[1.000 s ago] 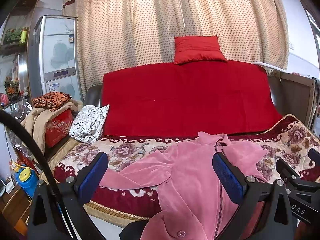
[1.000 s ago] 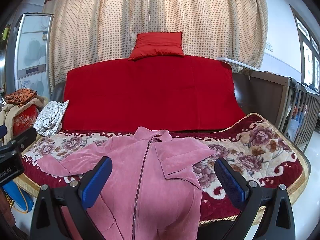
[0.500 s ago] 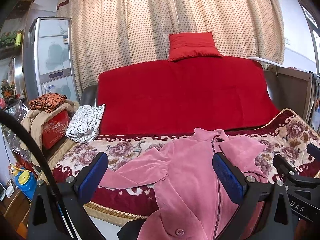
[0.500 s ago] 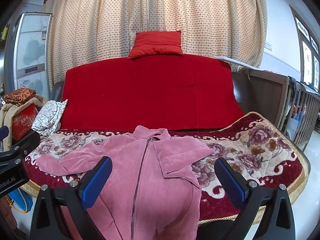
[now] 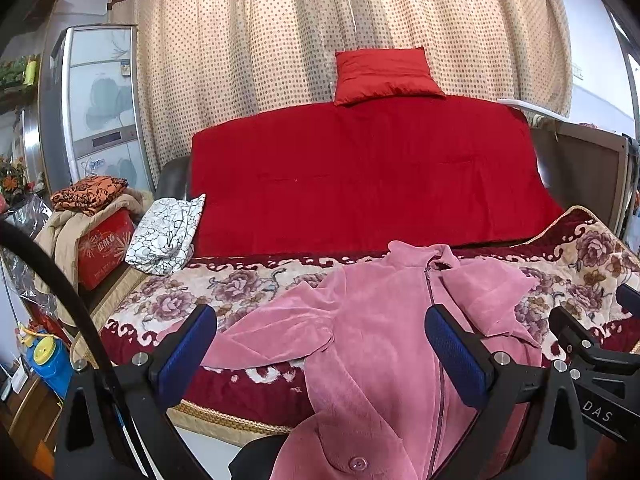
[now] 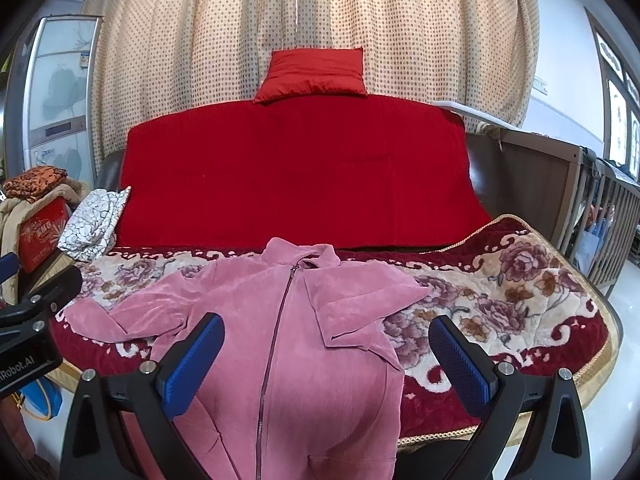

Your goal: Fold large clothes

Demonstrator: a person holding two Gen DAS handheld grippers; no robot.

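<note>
Pink jacket (image 6: 296, 320): lies zip-up on the floral blanket (image 6: 520, 288), collar toward the red sofa back (image 6: 296, 168), hem hanging over the front edge.
Sleeves: one stretched out to the left, the other folded across the chest.
Left gripper (image 5: 320, 348): fingers spread wide, holding nothing, above the jacket's left half.
Right gripper (image 6: 326, 360): fingers spread wide, empty, above the jacket's right half.
Cushion (image 5: 384, 76): atop the sofa back, against the curtain (image 5: 280, 40).
</note>
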